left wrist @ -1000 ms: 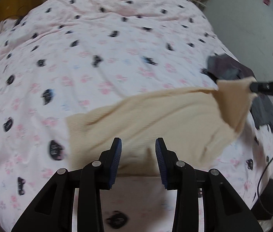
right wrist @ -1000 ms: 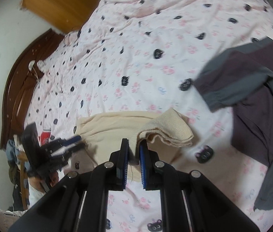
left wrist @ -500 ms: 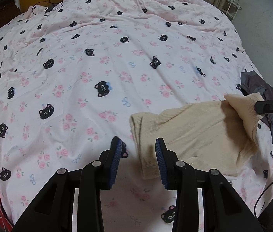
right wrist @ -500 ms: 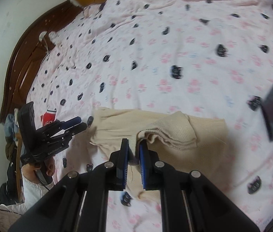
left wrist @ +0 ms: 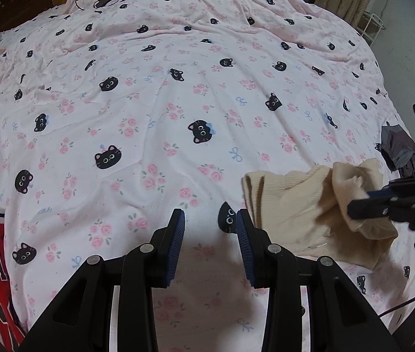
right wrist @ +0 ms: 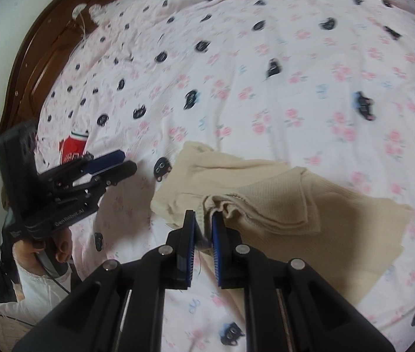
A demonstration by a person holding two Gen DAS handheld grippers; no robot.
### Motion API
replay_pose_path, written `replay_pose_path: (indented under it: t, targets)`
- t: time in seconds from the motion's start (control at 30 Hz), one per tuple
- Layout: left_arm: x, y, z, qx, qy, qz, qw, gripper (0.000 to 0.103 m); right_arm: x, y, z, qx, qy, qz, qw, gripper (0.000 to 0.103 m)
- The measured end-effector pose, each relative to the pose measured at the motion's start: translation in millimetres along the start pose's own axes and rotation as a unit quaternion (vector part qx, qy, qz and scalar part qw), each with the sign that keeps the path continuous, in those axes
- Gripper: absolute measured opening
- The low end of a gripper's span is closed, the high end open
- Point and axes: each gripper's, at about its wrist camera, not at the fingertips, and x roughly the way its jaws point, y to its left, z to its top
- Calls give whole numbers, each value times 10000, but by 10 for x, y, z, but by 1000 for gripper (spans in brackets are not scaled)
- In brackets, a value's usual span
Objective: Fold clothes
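Right gripper (right wrist: pixel 203 228) is clamped on a fold of the cream garment (right wrist: pixel 281 205) at lower centre. Left gripper (left wrist: pixel 209 228) is open and empty; the garment lies just right of it.

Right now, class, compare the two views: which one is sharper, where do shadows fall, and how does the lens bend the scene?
Left wrist view: sharp cat prints on the bedspread, with only the cream sweater by the right gripper smeared. Right wrist view: soft motion blur throughout. Both: the left gripper and the sweater cast shadows; fisheye bulges the bed, corners black.
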Motion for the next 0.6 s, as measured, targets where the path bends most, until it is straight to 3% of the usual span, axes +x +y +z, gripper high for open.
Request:
replay_pose_path:
  t: [0.37,0.43,0.6]
  targets:
    - [-50,25,-4,-17,-46,-67,10000,32,421,190,8,-277,404,-610,9969,15]
    - [-55,28,-1,-31,-55,-69,10000,32,448,229,6,-325,423,-714,9960,20]
    - [-61,41,5,-79,-68,-57,9999,32,431,491,-9,-768,453,-875,9922,44]
